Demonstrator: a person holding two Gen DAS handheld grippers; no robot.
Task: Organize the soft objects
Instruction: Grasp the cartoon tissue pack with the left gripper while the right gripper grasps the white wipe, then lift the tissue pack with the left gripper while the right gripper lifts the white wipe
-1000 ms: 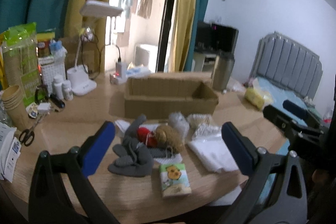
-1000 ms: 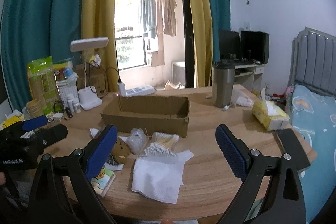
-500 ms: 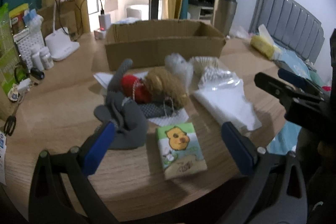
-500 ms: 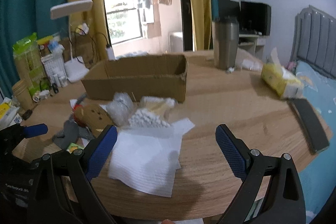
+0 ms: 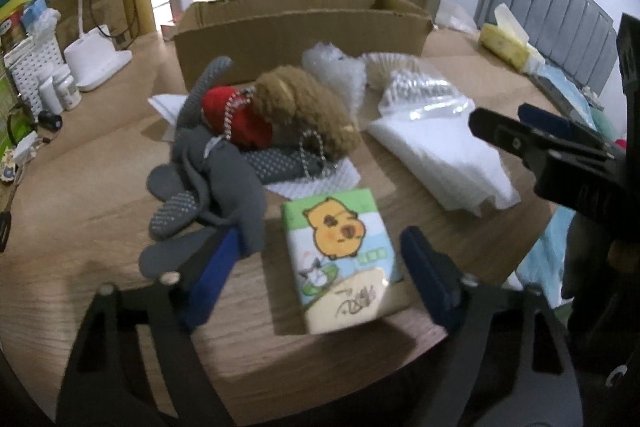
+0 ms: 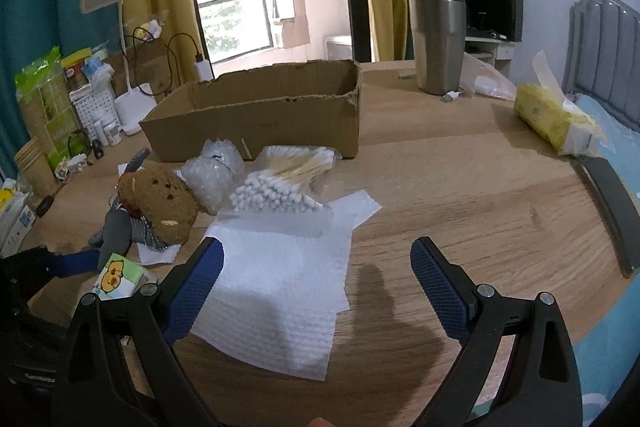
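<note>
A tissue pack with a yellow cartoon animal [image 5: 340, 255] lies on the wooden table between the fingers of my open left gripper [image 5: 320, 273]. Behind it lie a grey glove [image 5: 212, 179], a brown plush toy [image 5: 308, 111] with a red part, and a ball chain. White paper towels [image 6: 272, 291] lie under my open right gripper [image 6: 316, 283], which hovers above them. A bag of cotton swabs [image 6: 284, 183] and a plastic bag [image 6: 216, 175] lie beside the plush [image 6: 160, 203]. An open cardboard box [image 6: 260, 115] stands behind the pile.
A steel tumbler [image 6: 438, 39], a yellow tissue pack [image 6: 556, 119] and a dark flat object [image 6: 612, 199] are on the right. A desk lamp [image 6: 132, 47], bottles, paper cups and packets crowd the left edge. A bed stands to the right of the table.
Both grippers have moved forward and down toward the table. The left one now straddles the tissue pack; the right one has come low over the paper towels.
</note>
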